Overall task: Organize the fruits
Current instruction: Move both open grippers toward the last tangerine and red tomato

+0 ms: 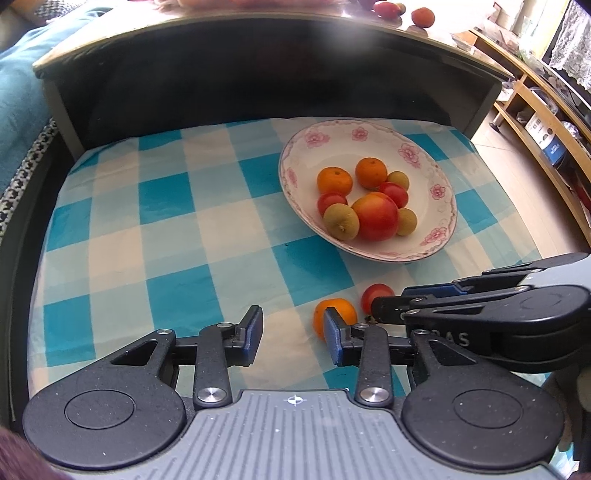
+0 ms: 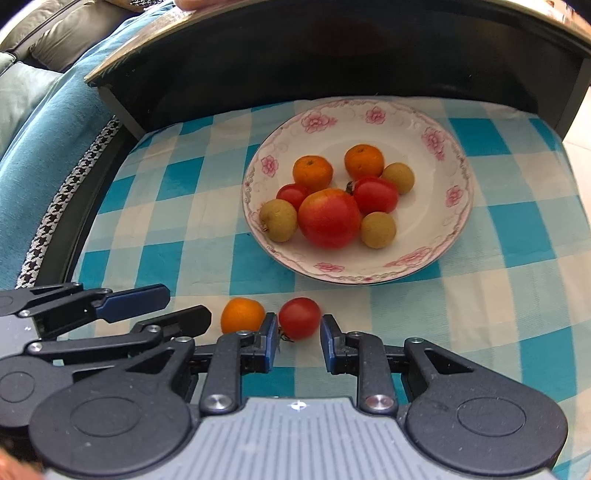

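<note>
Loose fruit: a small round orange mandarin (image 2: 242,315) and a small glossy red tomato (image 2: 299,317) lie side by side on the blue-and-white checked tablecloth (image 2: 177,229), near the front rim of the plate but outside it.
Plate: the white oval china plate with pink flower trim (image 2: 436,258) already carries two mandarins, two small red tomatoes, three brownish-green round fruits and one large red apple (image 2: 328,218) in the middle.
Progress: most of the fruit appears gathered; by my reading the two loose pieces are what remains on this cloth.
Right gripper (image 2: 298,341): jaws stand a little apart, either side of the tomato's near edge; a gap shows at the right pad, so nothing is gripped.
Left gripper (image 1: 293,334): jaws stand partly apart over bare cloth and grip nothing; the mandarin sits just beyond its right pad, not between the pads.
Hidden: in the left wrist view the right gripper covers part of the tomato, and the left gripper's own pad covers the mandarin's near side.
Hard to tell: whether the right gripper's left pad touches the tomato or the mandarin.
Far off: more reddish fruit (image 1: 423,16) sits on the raised glossy ledge (image 1: 258,16) behind, blurred by glare.
</note>
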